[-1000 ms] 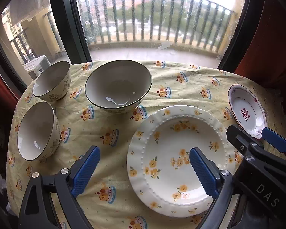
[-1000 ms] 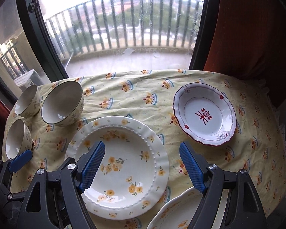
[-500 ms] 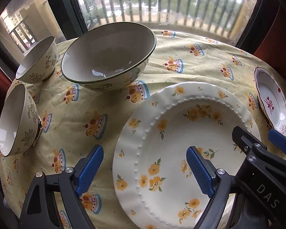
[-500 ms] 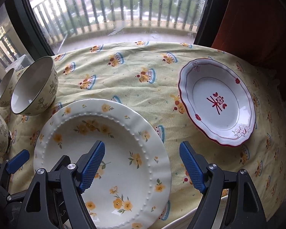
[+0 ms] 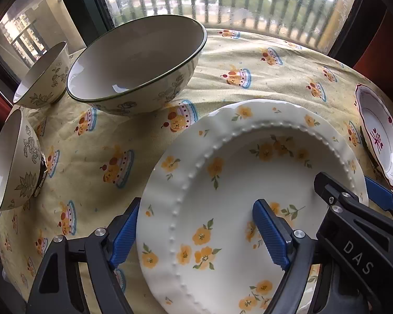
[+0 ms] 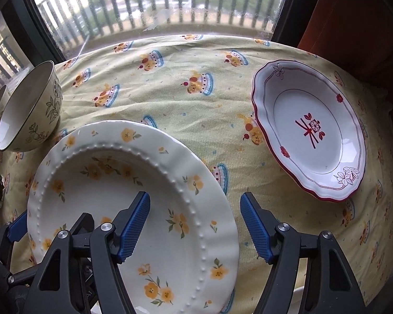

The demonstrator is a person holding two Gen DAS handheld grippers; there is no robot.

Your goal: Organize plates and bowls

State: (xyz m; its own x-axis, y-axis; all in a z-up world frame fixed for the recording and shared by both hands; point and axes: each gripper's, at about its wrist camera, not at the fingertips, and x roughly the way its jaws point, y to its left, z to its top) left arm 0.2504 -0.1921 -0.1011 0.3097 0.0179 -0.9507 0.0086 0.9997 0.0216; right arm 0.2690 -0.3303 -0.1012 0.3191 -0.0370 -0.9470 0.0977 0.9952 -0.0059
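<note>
Nearest the camera, both grippers stand over the flowered plate (image 5: 249, 196) at the near edge of the tabletop (image 6: 186, 89). The left gripper (image 5: 196, 238) straddles the plate's left rim: one blue finger sits outside the rim by the cloth, the other inside over the well. Its fingers are closing, wide apart, the rim between them but not yet pinched. The right gripper (image 6: 194, 227) straddles the right rim the same way, one finger over the well and one beyond the edge above the cloth; its fingers are closing too, with a clear gap on each side of the rim.

A little farther, toward the right edge, lies the red-rimmed plate (image 6: 311, 130) (a red mark at its centre), well apart from the flowered plate. At the left edge a small bowl (image 5: 13, 157) stands just off the plate's left side.

Farther back, the large bowl (image 5: 138, 65) sits toward the far left, with a second small bowl (image 5: 42, 78) just beside it, at the far left corner. Beyond the far edge is the window (image 6: 157, 0).
</note>
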